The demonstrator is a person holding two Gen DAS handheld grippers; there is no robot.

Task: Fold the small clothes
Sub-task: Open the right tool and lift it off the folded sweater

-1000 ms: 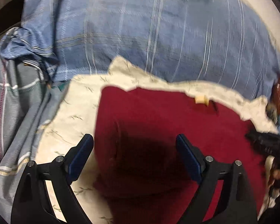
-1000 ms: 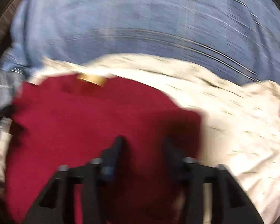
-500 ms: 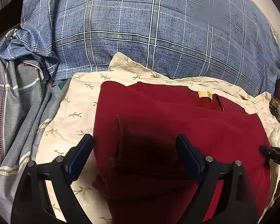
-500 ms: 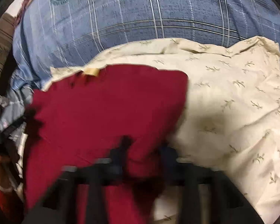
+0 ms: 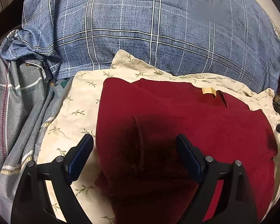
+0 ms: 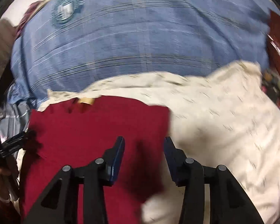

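A dark red garment (image 5: 177,123) lies folded on a cream leaf-print cloth (image 5: 78,100), its tan neck label (image 5: 208,90) toward the far edge. My left gripper (image 5: 135,140) is open and empty, hovering over the garment's left part with a fold ridge between its fingers. In the right wrist view the red garment (image 6: 95,130) lies at the left on the cream cloth (image 6: 224,115). My right gripper (image 6: 143,141) is open and empty above the garment's right edge. The left gripper's black tip (image 6: 15,143) shows at the far left.
A blue plaid bedcover (image 5: 149,28) fills the far side. Grey striped bedding (image 5: 18,100) is bunched at the left. Dark red and mixed items (image 6: 278,56) lie at the right edge of the cream cloth.
The right gripper folded the red garment's right side over to the left, then opened and let go. The left gripper stayed open and nearly still.
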